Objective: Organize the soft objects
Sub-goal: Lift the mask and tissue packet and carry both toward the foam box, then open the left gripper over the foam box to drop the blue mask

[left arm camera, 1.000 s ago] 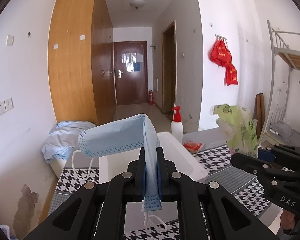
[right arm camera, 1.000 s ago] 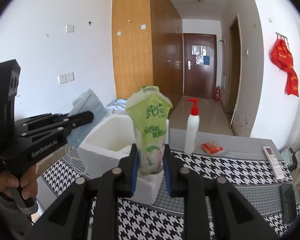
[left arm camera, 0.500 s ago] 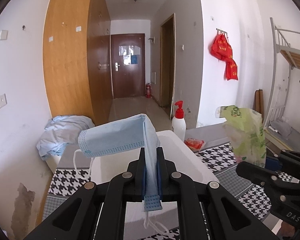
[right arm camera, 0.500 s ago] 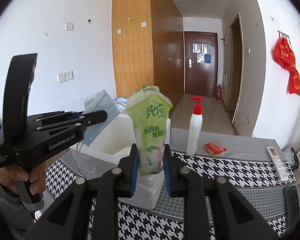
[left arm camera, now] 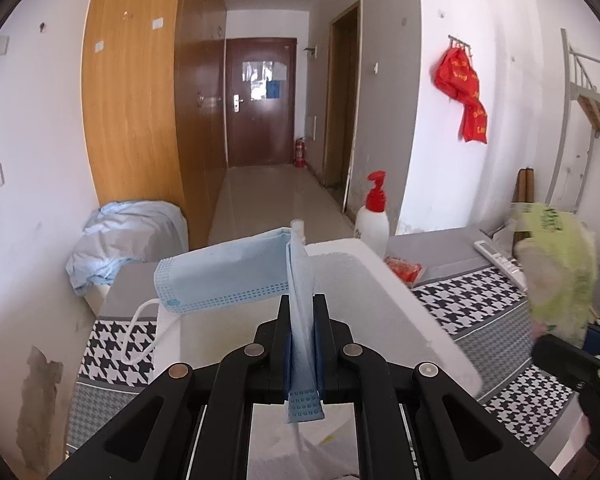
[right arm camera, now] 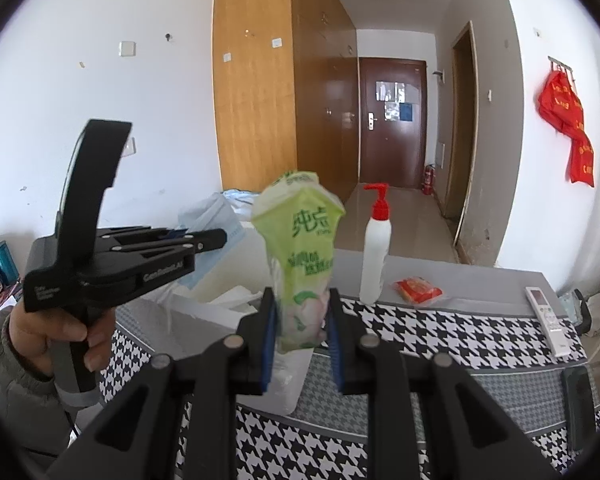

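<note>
Left gripper (left arm camera: pixel 302 320) first: we see its jaws pinched tight on a light blue face mask (left arm camera: pixel 228 272). The mask folds over the tips and sticks out to the left, one white ear loop (left arm camera: pixel 140 332) dangling. It hangs over the white foam box (left arm camera: pixel 380 300), just above the open top, not touching it as far as we can tell.

Right gripper (right arm camera: pixel 302 320): blue pads clamped narrow on the lower part of a green tissue pack (right arm camera: pixel 304 256), held upright, top crumpled. In the left wrist view the same pack shows blurred at the right edge.

In the right wrist view we spot the left gripper from the side, a hand (right arm camera: pixel 56 332) round its handle, mask poking out past its tips over the box.

Further out: houndstooth cloth on the table (right arm camera: pixel 440 336), white pump bottle (right arm camera: pixel 374 248) with red top behind the box, red packet (right arm camera: pixel 418 290) just beside it, white remote (right arm camera: pixel 548 316) near the right edge, dark phone (right arm camera: pixel 578 400) nearer us.
</note>
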Motion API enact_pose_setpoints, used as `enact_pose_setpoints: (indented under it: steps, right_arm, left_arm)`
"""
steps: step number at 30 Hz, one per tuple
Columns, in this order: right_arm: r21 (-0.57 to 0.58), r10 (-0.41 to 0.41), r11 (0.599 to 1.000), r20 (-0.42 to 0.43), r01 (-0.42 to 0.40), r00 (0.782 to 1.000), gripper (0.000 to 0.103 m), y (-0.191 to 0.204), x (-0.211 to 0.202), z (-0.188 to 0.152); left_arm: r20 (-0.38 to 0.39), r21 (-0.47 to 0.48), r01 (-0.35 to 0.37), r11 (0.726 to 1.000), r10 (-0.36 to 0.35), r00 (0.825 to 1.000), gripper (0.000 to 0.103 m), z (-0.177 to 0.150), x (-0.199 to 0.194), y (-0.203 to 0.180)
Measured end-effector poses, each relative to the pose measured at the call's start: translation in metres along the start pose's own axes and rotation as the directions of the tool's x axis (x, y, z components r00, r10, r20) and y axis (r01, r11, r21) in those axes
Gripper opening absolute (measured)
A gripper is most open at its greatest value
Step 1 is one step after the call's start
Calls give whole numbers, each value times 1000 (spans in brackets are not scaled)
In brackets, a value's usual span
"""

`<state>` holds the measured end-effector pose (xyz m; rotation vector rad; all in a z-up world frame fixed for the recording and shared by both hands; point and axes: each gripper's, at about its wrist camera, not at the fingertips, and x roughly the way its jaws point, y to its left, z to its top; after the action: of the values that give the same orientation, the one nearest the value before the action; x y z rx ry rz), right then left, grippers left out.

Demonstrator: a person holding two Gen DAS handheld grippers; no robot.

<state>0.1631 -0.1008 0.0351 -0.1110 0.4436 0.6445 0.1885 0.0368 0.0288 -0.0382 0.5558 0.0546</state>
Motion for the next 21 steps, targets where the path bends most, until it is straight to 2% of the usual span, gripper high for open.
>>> enact_pose_setpoints:
  steps: [4, 5, 6, 7, 8, 9, 15, 18, 21]
  right_arm:
    - [3, -5, 1000, 0, 5, 1000, 27, 0, 0, 0]
    - [1, -5, 1000, -2, 5, 1000, 27, 1, 0, 1]
    - [1, -5, 1000, -1, 5, 1000, 27, 0, 0, 0]
    - [0, -6, 1000, -1, 6, 1000, 27, 1, 0, 1]
    - [0, -4, 1000, -2, 4, 1000, 27, 1, 0, 1]
    - [-1, -3, 1000, -2, 3, 1000, 27, 2, 0, 1]
    - [-8, -1, 1000, -4, 1, 1000, 27, 3, 1, 1]
    - [-11, 1, 1000, -1, -1, 1000, 27, 4, 1, 1]
    - [-12, 2, 1000, 0, -2, 1000, 27, 4, 1, 2]
  left_arm:
    - [-20, 4, -2, 1000, 2, 1000, 15, -1, 6, 1]
    - [-22, 5, -3, 1000, 3, 1000, 25, -1, 6, 2]
    - [-22, 6, -2, 1000, 2, 1000, 40, -1, 6, 2]
    - [-21, 3, -1, 1000, 1, 1000, 49, -1, 6, 3]
    - [-18, 0, -2, 1000, 2, 1000, 63, -1, 4, 4]
    - [-11, -4, -2, 1000, 2, 1000, 70, -1, 2, 5]
    - [16, -16, -16, 1000, 16, 1000, 91, -4, -8, 9]
    - [33, -22, -12, 1000, 13, 999, 96, -7, -15, 11]
    - [63, -28, -10, 1000, 11, 998, 96, -8, -25, 13]
